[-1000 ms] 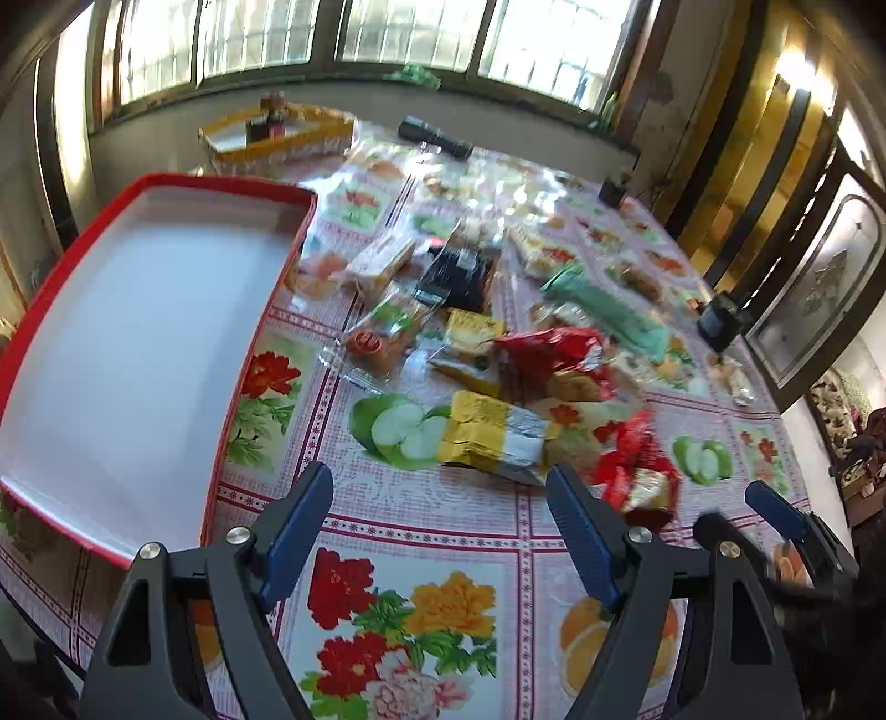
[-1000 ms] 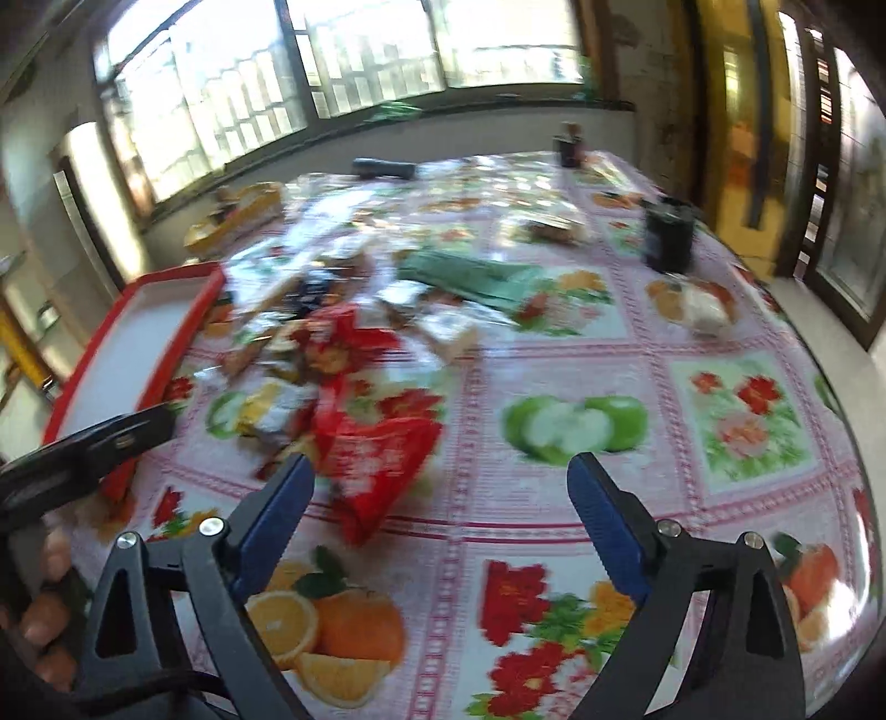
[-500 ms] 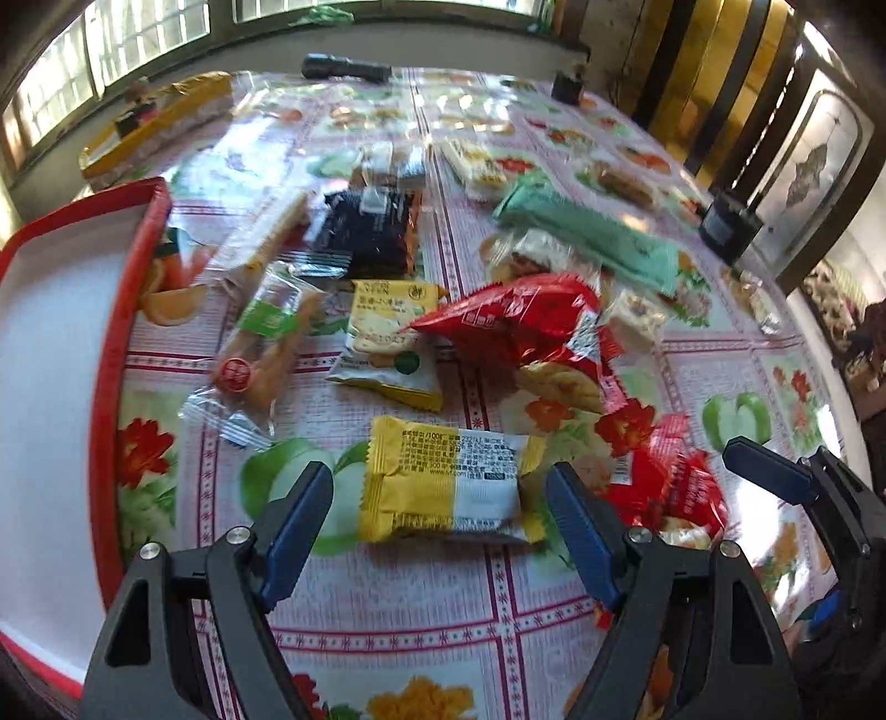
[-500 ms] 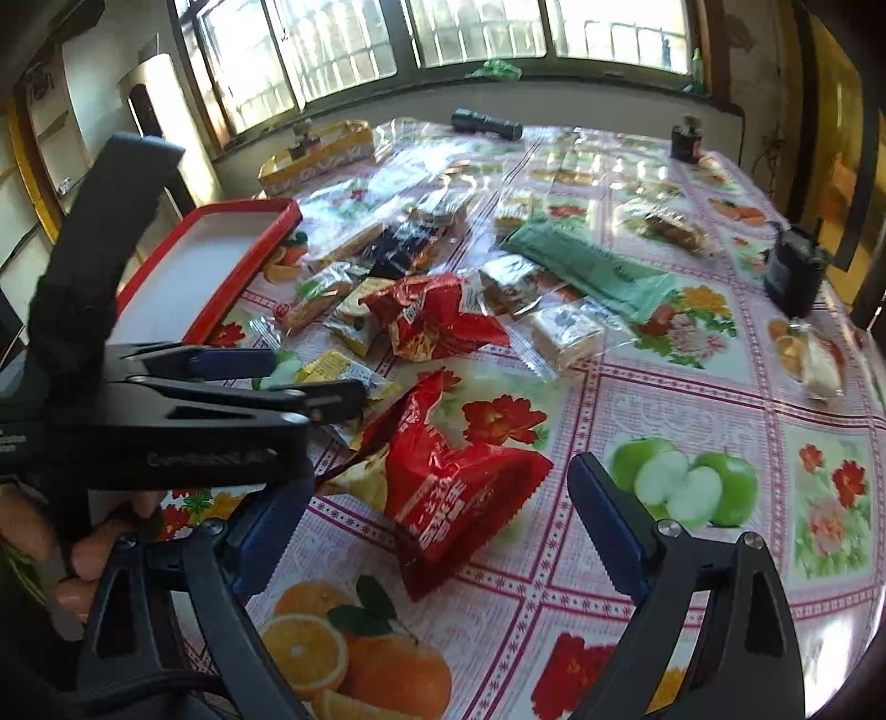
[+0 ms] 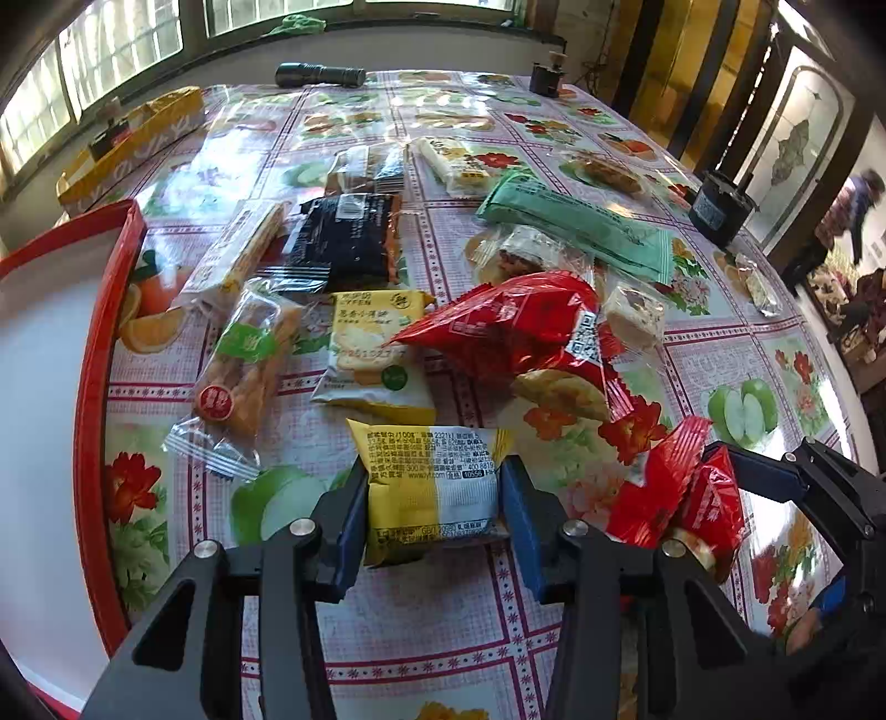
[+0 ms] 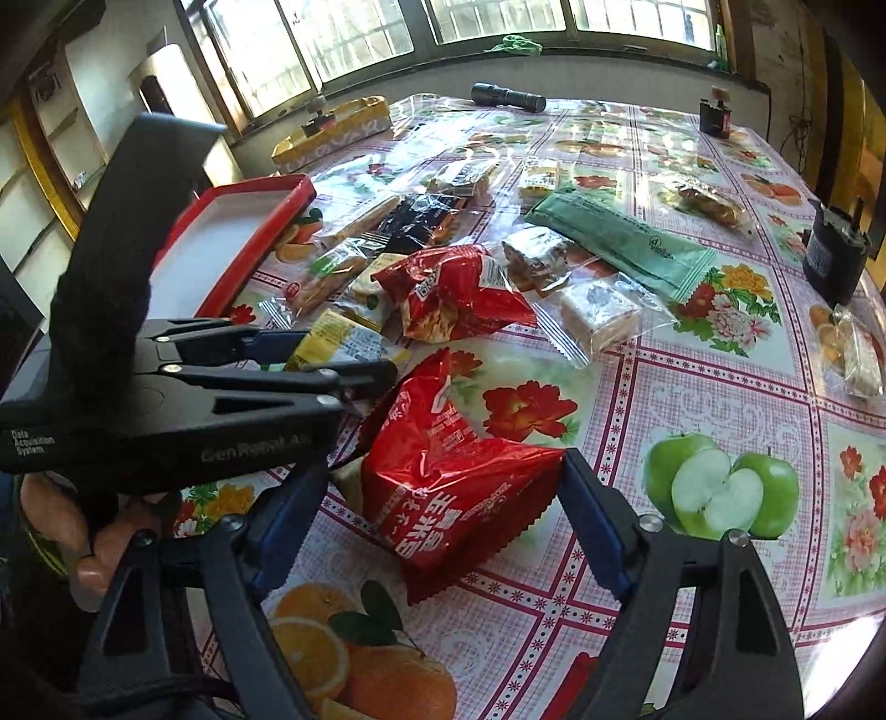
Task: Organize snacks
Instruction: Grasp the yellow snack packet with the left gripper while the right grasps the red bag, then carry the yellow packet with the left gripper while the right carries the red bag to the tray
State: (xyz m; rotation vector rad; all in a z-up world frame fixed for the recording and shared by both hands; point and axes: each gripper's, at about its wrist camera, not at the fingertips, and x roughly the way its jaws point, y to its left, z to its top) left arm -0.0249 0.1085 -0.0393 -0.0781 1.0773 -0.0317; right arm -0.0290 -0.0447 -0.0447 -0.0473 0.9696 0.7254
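Two tongs work the bench. The left tongs, just closing, pinch the yellow pack lying lengthwise away. The right tongs, half-open and closing, straddle the red bag, right pad touching its corner.

A home dining room: the counter wears a fruit-and-flower oilcloth under barred windows; wooden doors stand beside it.
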